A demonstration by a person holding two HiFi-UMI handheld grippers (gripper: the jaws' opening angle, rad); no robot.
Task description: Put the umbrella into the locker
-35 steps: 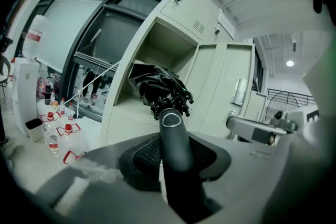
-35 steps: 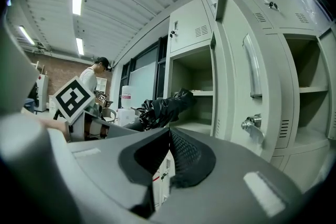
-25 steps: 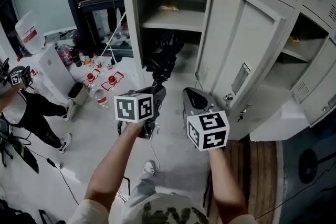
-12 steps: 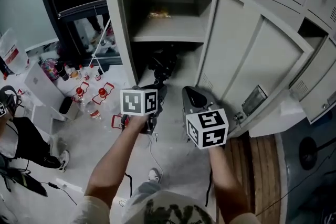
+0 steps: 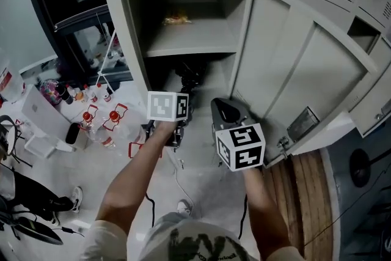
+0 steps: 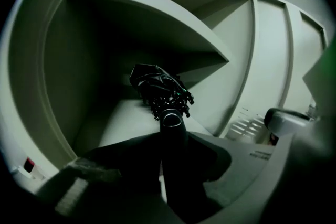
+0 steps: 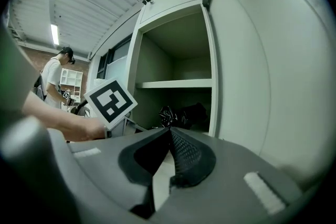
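Observation:
The folded black umbrella (image 5: 190,75) pokes into the lower compartment of the open grey locker (image 5: 135,40), under its shelf (image 5: 183,43). My left gripper (image 5: 181,121) is shut on the umbrella's handle. In the left gripper view the handle's round end (image 6: 170,118) rises between the jaws of the left gripper (image 6: 170,152), and the bunched canopy (image 6: 157,86) hangs over the compartment floor. My right gripper (image 5: 225,112) hovers just right of it, shut and empty. In the right gripper view the tips of the right gripper (image 7: 169,131) meet, with the umbrella (image 7: 184,114) ahead in the locker.
The locker door (image 5: 293,64) stands open to the right, close to my right gripper. A small yellowish item (image 5: 176,19) lies on the upper shelf. Red-capped bottles (image 5: 101,118) and a white box (image 5: 36,113) crowd the floor at left. A person (image 7: 54,77) stands further left.
Both grippers have moved closer to the locker opening. The umbrella's canopy has gone deeper under the shelf. The grip on the handle is unchanged.

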